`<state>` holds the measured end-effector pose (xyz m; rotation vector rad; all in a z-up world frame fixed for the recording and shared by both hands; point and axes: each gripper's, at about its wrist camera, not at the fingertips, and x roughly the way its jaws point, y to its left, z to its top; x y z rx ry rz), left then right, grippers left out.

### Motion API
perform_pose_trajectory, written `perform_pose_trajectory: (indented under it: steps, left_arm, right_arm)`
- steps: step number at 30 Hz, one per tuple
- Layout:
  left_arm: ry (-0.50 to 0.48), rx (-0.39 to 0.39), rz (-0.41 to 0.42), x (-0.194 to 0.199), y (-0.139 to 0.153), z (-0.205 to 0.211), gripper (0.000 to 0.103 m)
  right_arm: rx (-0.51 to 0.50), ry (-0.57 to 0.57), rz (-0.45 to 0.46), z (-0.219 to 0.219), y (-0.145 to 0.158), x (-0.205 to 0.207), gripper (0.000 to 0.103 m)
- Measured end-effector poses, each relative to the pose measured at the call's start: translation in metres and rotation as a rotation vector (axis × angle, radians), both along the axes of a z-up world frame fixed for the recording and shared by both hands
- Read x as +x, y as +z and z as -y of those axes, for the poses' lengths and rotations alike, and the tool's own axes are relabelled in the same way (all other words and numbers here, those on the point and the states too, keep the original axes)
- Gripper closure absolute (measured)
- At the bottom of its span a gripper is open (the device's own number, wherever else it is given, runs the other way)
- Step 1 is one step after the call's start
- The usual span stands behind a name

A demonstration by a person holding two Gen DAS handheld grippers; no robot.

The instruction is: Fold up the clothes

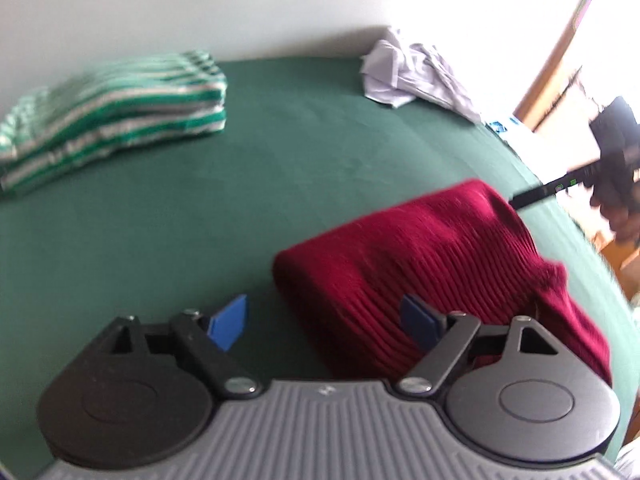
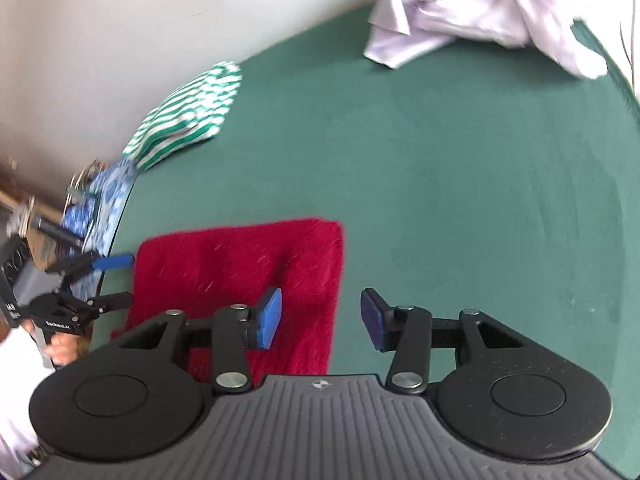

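A folded dark red knit garment [image 1: 424, 276] lies on the green table [image 1: 240, 200]; it also shows in the right wrist view [image 2: 244, 280]. My left gripper [image 1: 324, 326] is open and empty, its right finger over the garment's near left corner. It also shows in the right wrist view [image 2: 120, 280], open, at the garment's left edge. My right gripper [image 2: 320, 320] is open and empty above the garment's near right edge. It shows at the far right of the left wrist view [image 1: 532, 196], beside the garment's far corner.
A folded green-and-white striped garment [image 1: 112, 116] lies at the back left, also in the right wrist view [image 2: 188, 116]. A crumpled pale lilac garment [image 1: 416, 76] lies at the back right, also in the right wrist view [image 2: 488, 12]. A white wall stands behind the table.
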<state>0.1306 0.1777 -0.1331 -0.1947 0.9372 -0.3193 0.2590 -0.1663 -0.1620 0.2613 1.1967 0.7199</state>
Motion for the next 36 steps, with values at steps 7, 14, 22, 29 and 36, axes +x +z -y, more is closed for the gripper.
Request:
perform_pose_trajectory:
  steps: [7,14,22,29,36]
  left_arm:
    - [-0.069,-0.045,0.011,0.027,-0.016,0.010,0.020]
    - [-0.112,-0.141,0.014,0.034,-0.027,-0.006,0.015]
    - [-0.090,-0.168,0.024,0.035,-0.027,-0.025,0.015]
    - [-0.139,-0.127,0.114,0.030,-0.030,-0.002,0.026]
    - [-0.113,-0.036,0.130,0.022,-0.013,-0.001,0.077]
  right_arm:
    - [0.104,0.055,-0.063,0.000,-0.017,0.019,0.054]
    - [0.186,0.183,-0.105,-0.010,-0.025,0.041,0.055]
    - [0.208,0.292,-0.124,-0.016,-0.025,0.053,0.055]
    - [0.265,0.297,-0.132,-0.016,-0.032,0.064,0.058]
    - [0.189,0.319,-0.031,-0.021,-0.017,0.052,0.080]
